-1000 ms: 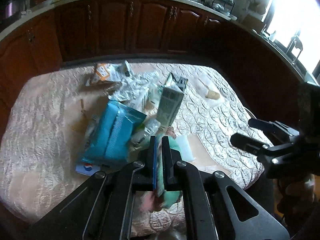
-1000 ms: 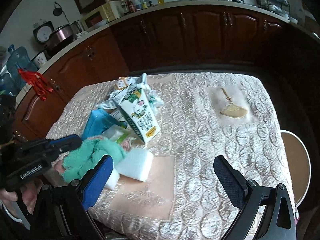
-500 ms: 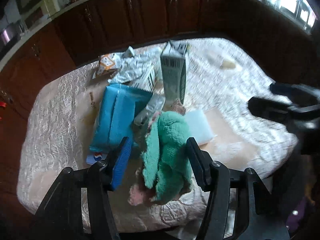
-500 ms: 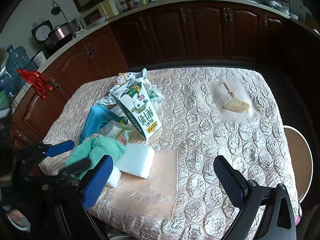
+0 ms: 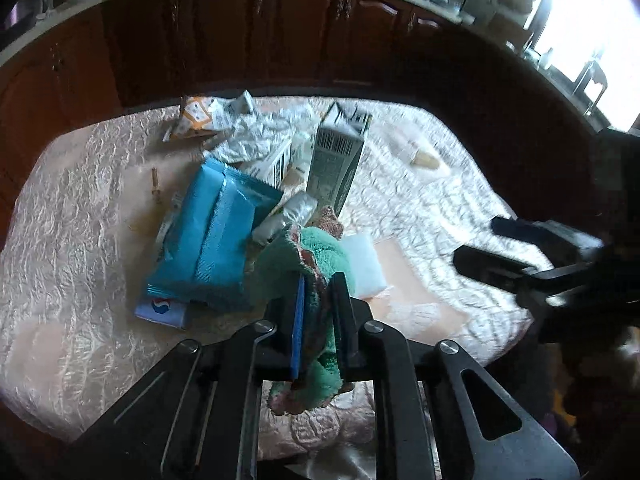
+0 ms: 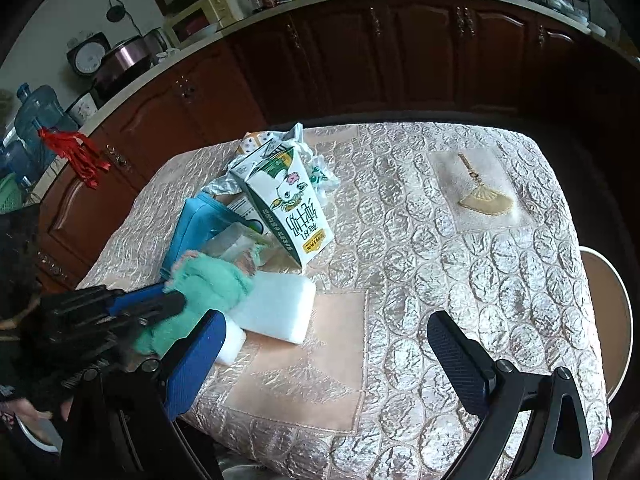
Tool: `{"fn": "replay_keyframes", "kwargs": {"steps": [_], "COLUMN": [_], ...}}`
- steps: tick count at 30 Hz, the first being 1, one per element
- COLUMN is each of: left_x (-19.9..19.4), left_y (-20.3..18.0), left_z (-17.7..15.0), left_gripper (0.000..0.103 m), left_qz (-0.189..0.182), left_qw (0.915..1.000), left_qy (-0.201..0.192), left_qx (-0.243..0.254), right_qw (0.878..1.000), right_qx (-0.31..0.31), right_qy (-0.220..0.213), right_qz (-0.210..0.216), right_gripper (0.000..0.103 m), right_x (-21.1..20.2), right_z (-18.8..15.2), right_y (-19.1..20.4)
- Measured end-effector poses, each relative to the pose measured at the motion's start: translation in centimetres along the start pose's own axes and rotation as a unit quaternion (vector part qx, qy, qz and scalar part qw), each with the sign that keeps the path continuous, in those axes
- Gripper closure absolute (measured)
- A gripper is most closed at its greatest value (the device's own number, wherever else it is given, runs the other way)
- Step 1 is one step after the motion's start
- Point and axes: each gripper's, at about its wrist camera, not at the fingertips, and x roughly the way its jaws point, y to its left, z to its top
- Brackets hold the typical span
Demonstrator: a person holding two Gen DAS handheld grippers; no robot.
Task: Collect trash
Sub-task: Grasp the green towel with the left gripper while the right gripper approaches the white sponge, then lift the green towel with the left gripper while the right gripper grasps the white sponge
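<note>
A pile of trash lies on the quilted table (image 6: 440, 264): a blue snack bag (image 5: 212, 236), a milk carton (image 6: 286, 204), crumpled foil wrappers (image 5: 256, 136), an orange packet (image 5: 196, 120) and a white sponge block (image 6: 276, 306). My left gripper (image 5: 318, 280) is shut on a green fluffy cloth (image 5: 320, 248) at the near edge of the pile; it also shows in the right wrist view (image 6: 172, 296). My right gripper (image 6: 324, 344) is open and empty above the table's near edge, right of the sponge.
Dark wooden cabinets (image 6: 360, 52) curve around the far side of the table. A fan embroidery (image 6: 484, 200) marks the cloth at the right. A round stool (image 6: 608, 320) stands off the table's right edge. A flat Pepsi packet (image 5: 160, 310) lies under the blue bag.
My left gripper was shut on the green cloth, opened around it half a second ago, and has now closed on it again. The right gripper stays open and nearly still.
</note>
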Motion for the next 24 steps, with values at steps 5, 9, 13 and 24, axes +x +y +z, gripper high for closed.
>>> {"fn": "replay_keyframes", "kwargs": {"steps": [5,9,13,24], "left_x": [-2.2,-4.1,-5.8,-5.9], "left_y": [0.5,1.3,2.8,5.7], "left_z": [0.2,0.5,0.9,0.3], "left_gripper": [0.094,0.094,0.094,0.099], "left_qz": [-0.008,0.001,0.015,0.031], "left_qw": [0.9997,0.9988,0.9972,0.9949], "left_qy": [-0.022,-0.046,-0.068,-0.08], "left_qx": [-0.006,-0.016,-0.028,-0.054], "right_qw": [1.0,1.0,0.998,0.988], "right_qx": [0.0,-0.008,-0.031,-0.075], "right_qy": [0.001,0.004,0.023,0.091], "right_qz": [0.0,0.009,0.049,0.095], "right_gripper": [0.003,0.003,0.003,0.011], "right_x": [0.1,0.3,1.2,7.7], "right_z": [0.0,-0.1,-0.4,-1.5], "right_y": [0.2,0.5,2.1,9.1]}}
